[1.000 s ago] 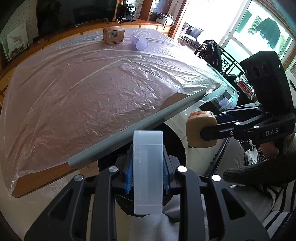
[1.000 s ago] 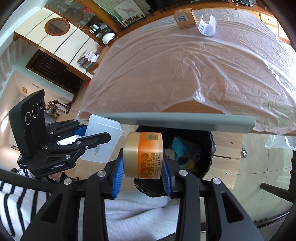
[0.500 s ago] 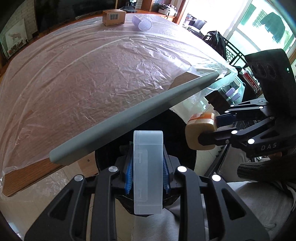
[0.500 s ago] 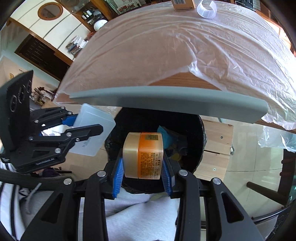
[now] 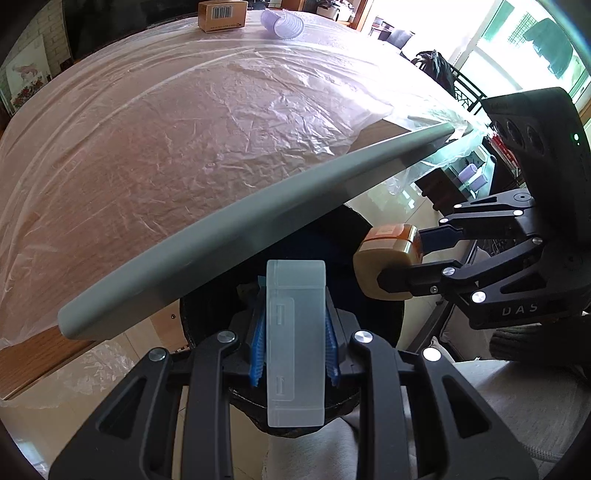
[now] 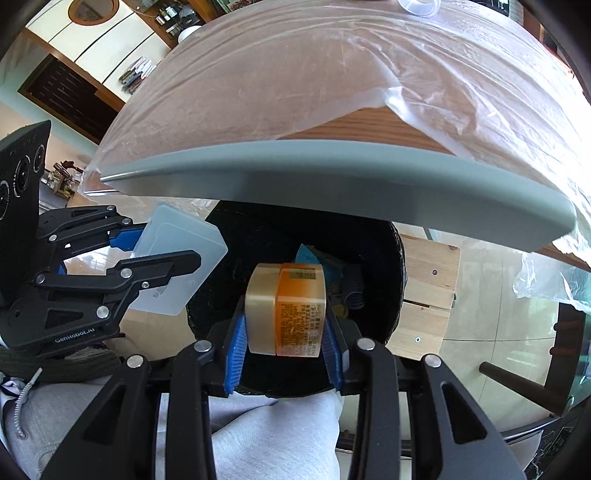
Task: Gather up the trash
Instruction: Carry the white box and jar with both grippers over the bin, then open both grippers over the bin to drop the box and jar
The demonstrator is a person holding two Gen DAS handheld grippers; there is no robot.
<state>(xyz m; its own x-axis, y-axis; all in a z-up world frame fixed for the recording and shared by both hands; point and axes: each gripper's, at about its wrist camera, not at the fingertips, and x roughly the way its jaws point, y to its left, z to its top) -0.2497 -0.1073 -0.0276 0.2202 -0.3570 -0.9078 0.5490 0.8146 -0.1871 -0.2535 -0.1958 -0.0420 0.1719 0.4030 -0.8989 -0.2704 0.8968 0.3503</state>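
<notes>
Left claw [image 5: 295, 343]: blue pads clamped on a frosted plastic box [image 5: 295, 339], held edge-up. Right claw [image 6: 282, 343]: pads clamped on an amber jar [image 6: 286, 310] with an orange label. Both grips look square; nothing slipping that I can see.

Position: both claws point steeply down, on the near side of the table [image 6: 369, 125], just past its grey edge strip [image 6: 332, 184]. Below them sits a black bin [image 6: 380, 258], partly tucked under the table edge. In the right wrist view the jar hangs directly over the bin mouth; some blue and yellowish trash already lies inside. In the left wrist view the box hangs over the bin's near-left rim, with the jar to its right.

Still on the table, far end, well apart from the claws: a cardboard carton [image 5: 221, 14] and, just right of it, a ribbed clear cup [image 5: 282, 24] lying on its side. Plastic sheet [image 5: 184, 129] covers the tabletop.

Step in hand (judgement): the drop, with two items carried to the bin and not yet released.

Next move calls for: the box moved further over the mouth, since it is nearer the rim. Then open both claws and let the items fall. Afterwards, reach to the far end for the carton and cup.

Risk: the box clipping the rim and falling outside the bin.
</notes>
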